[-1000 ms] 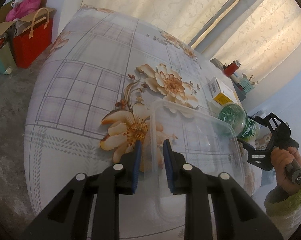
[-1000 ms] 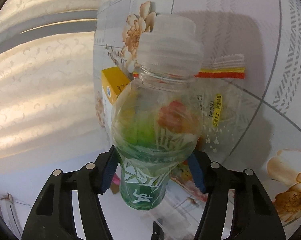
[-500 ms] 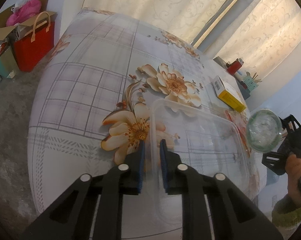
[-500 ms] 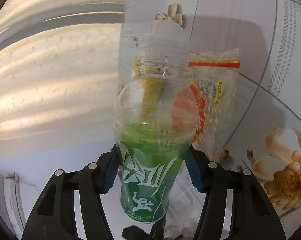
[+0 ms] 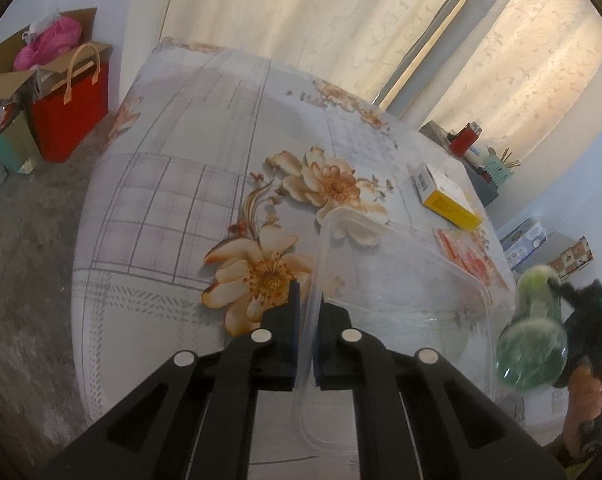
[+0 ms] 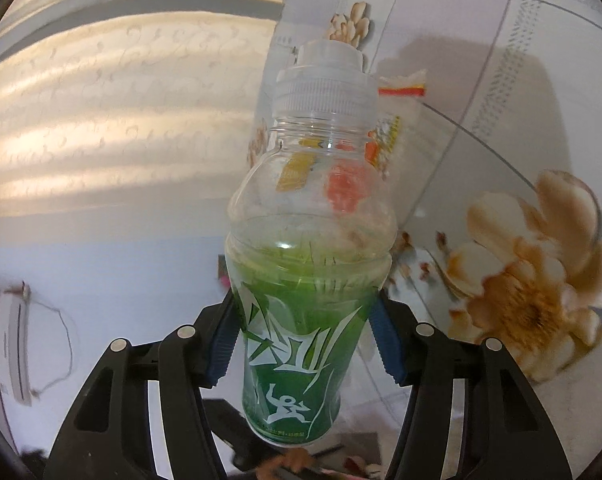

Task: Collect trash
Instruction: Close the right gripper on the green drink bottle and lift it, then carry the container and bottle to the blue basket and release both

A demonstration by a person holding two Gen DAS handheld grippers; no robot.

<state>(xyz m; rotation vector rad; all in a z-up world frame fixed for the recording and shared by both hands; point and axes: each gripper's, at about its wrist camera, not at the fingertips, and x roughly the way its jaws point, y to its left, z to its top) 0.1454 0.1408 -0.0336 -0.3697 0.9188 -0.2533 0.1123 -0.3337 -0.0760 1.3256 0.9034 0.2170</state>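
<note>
**Bottle held beside the tub — it may miss or slip**

If the right gripper [image 6: 305, 340] releases now, the green bottle [image 6: 307, 280] probably falls outside the clear tub [image 5: 401, 300], because it hangs beside the far wall, not above the opening. Its label looks smooth — it could slide between the clenched pads. The left gripper [image 5: 305, 336] pinches the tub's near wall between its jaws, low over the flowered cloth [image 5: 181, 184].
</note>
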